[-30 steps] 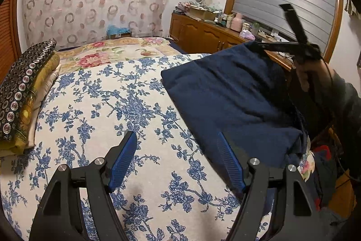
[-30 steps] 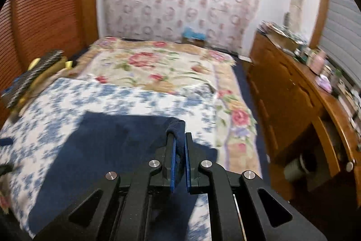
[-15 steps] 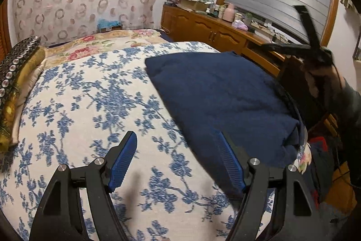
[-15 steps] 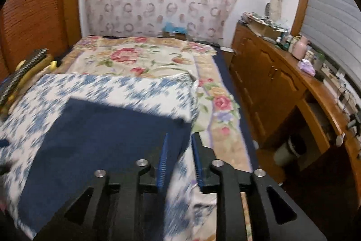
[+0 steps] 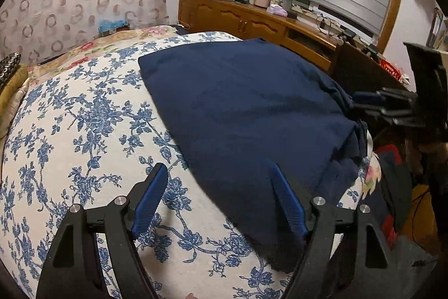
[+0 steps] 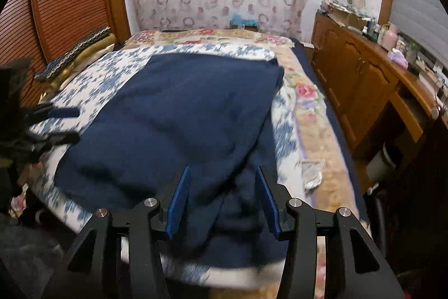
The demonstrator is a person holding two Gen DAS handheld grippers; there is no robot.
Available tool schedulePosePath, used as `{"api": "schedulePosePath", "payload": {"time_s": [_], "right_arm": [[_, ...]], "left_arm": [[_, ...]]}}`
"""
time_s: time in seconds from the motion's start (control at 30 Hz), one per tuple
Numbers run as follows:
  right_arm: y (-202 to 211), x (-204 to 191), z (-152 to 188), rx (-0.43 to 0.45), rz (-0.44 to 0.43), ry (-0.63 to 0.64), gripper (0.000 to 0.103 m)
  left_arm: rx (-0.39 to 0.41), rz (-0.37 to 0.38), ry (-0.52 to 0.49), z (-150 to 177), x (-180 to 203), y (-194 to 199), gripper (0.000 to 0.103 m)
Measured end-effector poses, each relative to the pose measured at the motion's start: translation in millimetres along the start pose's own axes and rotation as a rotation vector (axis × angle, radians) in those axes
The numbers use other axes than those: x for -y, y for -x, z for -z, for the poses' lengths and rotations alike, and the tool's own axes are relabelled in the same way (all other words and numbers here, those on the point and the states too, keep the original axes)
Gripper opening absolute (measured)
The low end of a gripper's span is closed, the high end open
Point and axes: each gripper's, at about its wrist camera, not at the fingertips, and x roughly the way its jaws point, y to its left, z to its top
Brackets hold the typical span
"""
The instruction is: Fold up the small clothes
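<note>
The navy garment [image 5: 246, 108] lies spread on the bed [image 5: 84, 131], bunched at the bed's near right edge; it looks soft, light and limp, so prob. best pinched at a corner or hem. Left gripper [image 5: 221, 203] and right gripper [image 6: 222, 201] both have fingers wide, holding nothing. The floral bedspread looks soft (grippy enough, I'd guess); a cluttered wooden sideboard [image 6: 364, 74] runs along the bed's right side.

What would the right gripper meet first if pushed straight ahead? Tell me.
Probably the navy garment: the open right gripper points across it, the cloth lying between and beyond its fingertips. Height above the fabric is unclear.
</note>
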Motion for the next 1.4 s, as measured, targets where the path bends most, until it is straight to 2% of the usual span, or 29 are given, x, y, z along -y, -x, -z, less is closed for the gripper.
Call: {"api": "schedulePosePath", "payload": {"time_s": [0.13,0.3,0.37,0.43,0.47,0.53,0.63,0.77,0.9,1.0,1.07,1.13,1.3,1.37,1.4], "right_arm": [[13.1,-3.7,5.6,-0.014,-0.026,-0.008,0.05],[5.2,-5.8,4.7,-0.056,-0.038,0.006,0.05],[2.6,-5.2,4.3,-0.075,-0.035,0.021,0.036],[7.0,-0.9,4.9,-0.086,-0.047,0.031,0.011],[11.6,1.7,5.1,-0.086,-0.058,0.034,0.007],[21.2,9.3,5.1,-0.075,-0.077,0.031,0.005],[39.7,23.4,1.8,-0.057,-0.09,-0.003,0.005],[57.8,40.5,2.6,-0.045,-0.026,-0.001,0.004],[58.5,46.0,2.9,-0.033,0.029,-0.015,0.004],[58.3,44.8,3.5,-0.018,0.122,0.007,0.004],[57.1,43.9,2.2,-0.013,0.108,0.004,0.004],[54.9,44.2,3.8,-0.015,0.116,-0.005,0.01],[37.1,32.7,3.1,-0.024,0.065,-0.017,0.014],[33.2,31.1,2.9,-0.021,0.068,-0.013,0.022],[33.4,32.2,2.9,-0.015,0.074,-0.017,0.029]], "left_arm": [[-0.009,-0.002,-0.003,0.9,2.3,-1.6,0.081],[-0.015,0.0,-0.017,2.3,8.0,-0.8,0.081],[-0.02,-0.002,-0.023,3.1,9.0,-1.8,0.081],[-0.025,0.002,-0.023,4.3,9.8,-2.3,0.081],[-0.029,0.003,-0.024,4.5,10.4,-2.7,0.081],[-0.037,0.009,-0.024,5.6,11.6,-3.5,0.081],[-0.046,0.01,-0.032,7.5,14.6,-4.0,0.081],[-0.059,0.022,-0.034,9.2,17.0,-4.3,0.081],[-0.072,0.016,-0.037,12.2,17.4,-4.6,0.081],[-0.087,0.008,-0.041,15.4,17.4,-5.8,0.081],[-0.092,0.007,-0.041,17.7,17.4,-5.8,0.081],[-0.098,0.004,-0.039,19.2,17.7,-6.8,0.081],[-0.107,-0.007,-0.048,22.6,21.4,-8.3,0.081],[-0.109,-0.011,-0.05,22.6,21.2,-8.2,0.081],[-0.11,-0.012,-0.051,22.9,21.4,-8.1,0.081]]}}
